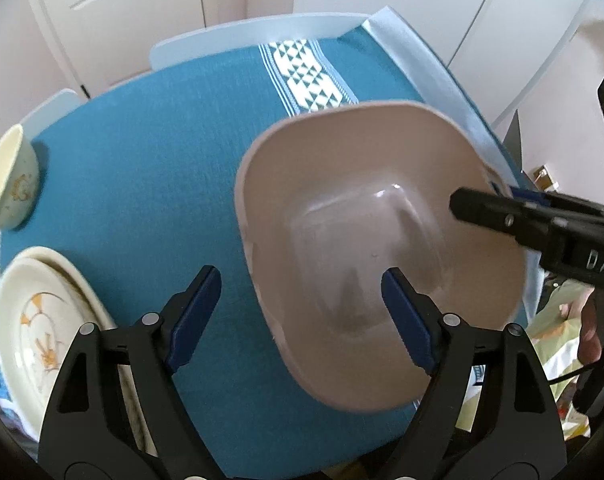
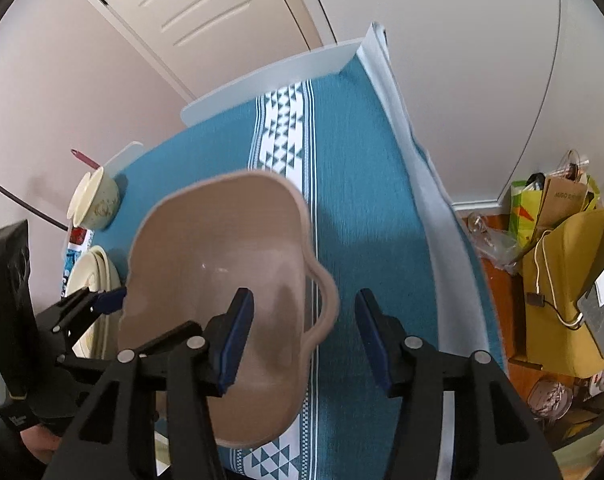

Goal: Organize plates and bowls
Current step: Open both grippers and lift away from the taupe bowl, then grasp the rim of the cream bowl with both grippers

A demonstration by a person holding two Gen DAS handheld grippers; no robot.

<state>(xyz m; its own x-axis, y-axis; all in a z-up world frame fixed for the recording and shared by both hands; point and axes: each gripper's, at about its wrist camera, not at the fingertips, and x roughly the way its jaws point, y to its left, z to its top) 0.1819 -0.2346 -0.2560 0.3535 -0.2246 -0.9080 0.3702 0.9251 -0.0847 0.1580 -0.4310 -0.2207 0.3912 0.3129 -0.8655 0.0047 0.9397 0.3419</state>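
A large beige square bowl with handles (image 1: 342, 216) (image 2: 221, 280) sits on the teal tablecloth (image 1: 149, 152), blurred by motion. My left gripper (image 1: 302, 300) is open, its jaws straddling the bowl's near-left rim, one finger inside. My right gripper (image 2: 306, 332) is open, its jaws straddling the bowl's right handle (image 2: 326, 300); it shows in the left wrist view (image 1: 482, 208) over the far rim. A cream patterned bowl (image 1: 9, 184) (image 2: 93, 200) lies tilted at the far left. Stacked cream plates (image 1: 33, 332) (image 2: 89, 280) sit at the left.
The table's white raised edges (image 2: 422, 208) run along the back and right. Bags and clutter (image 2: 554, 248) sit on the floor to the right. A door and walls stand behind the table.
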